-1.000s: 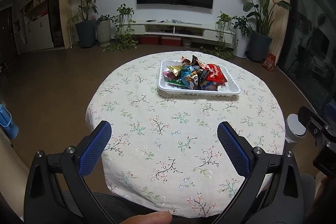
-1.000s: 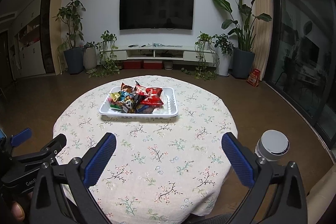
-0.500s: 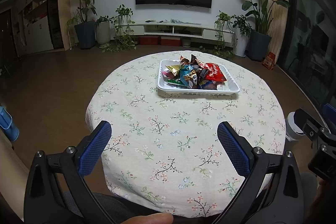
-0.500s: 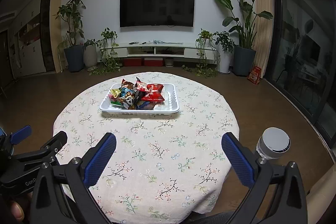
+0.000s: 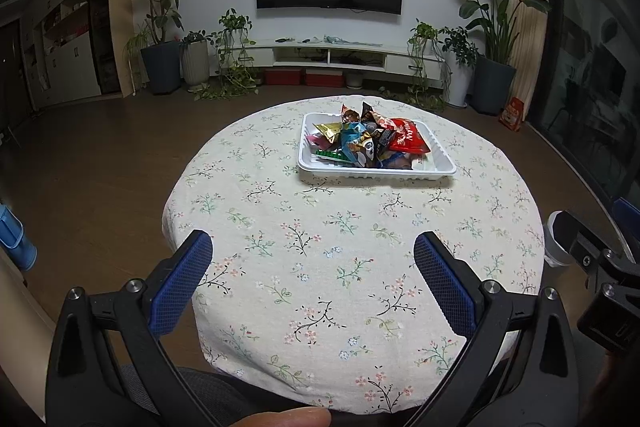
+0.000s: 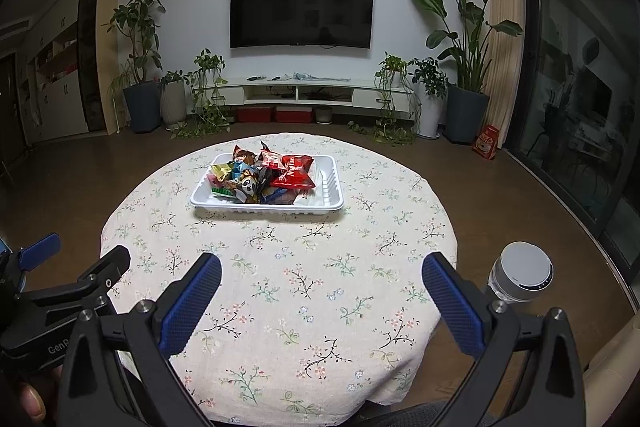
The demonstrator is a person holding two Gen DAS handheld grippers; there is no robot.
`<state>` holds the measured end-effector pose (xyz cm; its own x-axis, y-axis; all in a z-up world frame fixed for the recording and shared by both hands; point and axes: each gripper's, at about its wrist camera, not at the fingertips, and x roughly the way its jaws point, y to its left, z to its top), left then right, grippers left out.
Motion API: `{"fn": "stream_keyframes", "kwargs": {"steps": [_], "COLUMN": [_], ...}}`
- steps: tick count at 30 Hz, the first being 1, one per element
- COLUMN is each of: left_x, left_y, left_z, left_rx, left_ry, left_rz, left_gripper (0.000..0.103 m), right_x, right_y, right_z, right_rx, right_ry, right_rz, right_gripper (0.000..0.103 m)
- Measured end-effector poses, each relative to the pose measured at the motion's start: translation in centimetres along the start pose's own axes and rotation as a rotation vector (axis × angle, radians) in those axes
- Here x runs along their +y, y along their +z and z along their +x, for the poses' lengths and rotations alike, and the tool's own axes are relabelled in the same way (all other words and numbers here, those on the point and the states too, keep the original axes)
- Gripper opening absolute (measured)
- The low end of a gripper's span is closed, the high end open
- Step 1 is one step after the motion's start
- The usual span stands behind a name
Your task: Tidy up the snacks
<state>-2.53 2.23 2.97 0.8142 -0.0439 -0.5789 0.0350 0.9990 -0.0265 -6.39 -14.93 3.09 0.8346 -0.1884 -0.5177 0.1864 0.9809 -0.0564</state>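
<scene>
A white plastic tray point(image 5: 436, 174) point(image 6: 328, 203) sits on the far half of the round table with the floral cloth point(image 5: 340, 247) point(image 6: 280, 267). It holds a pile of wrapped snacks point(image 5: 360, 143) point(image 6: 248, 179), with a red packet point(image 5: 408, 141) point(image 6: 294, 171) on the right side of the pile. My left gripper point(image 5: 313, 273) is open and empty above the near table edge. My right gripper point(image 6: 322, 293) is open and empty, also at the near edge, well short of the tray.
A white cylindrical device point(image 6: 522, 273) stands on the floor right of the table. A TV point(image 6: 302, 11), a low console and potted plants point(image 6: 464, 67) line the far wall. A blue object point(image 5: 14, 239) is at the left edge. The other gripper shows at each view's side.
Both grippers have shifted slightly; the tray sits a little lower and closer in both views. Both stay open and empty, and the snacks have not moved.
</scene>
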Motion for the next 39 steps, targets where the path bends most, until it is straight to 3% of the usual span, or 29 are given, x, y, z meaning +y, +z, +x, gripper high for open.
{"fn": "stream_keyframes", "kwargs": {"steps": [39], "left_x": [-0.47], "left_y": [-0.06], "left_z": [0.40], "left_rx": [0.005], "left_ry": [-0.027], "left_rz": [0.021], "left_gripper": [0.102], "right_x": [0.05], "right_y": [-0.76], "right_z": [0.43], "right_rx": [0.015], "right_ry": [0.000], "right_rz": [-0.009], "right_gripper": [0.103]}}
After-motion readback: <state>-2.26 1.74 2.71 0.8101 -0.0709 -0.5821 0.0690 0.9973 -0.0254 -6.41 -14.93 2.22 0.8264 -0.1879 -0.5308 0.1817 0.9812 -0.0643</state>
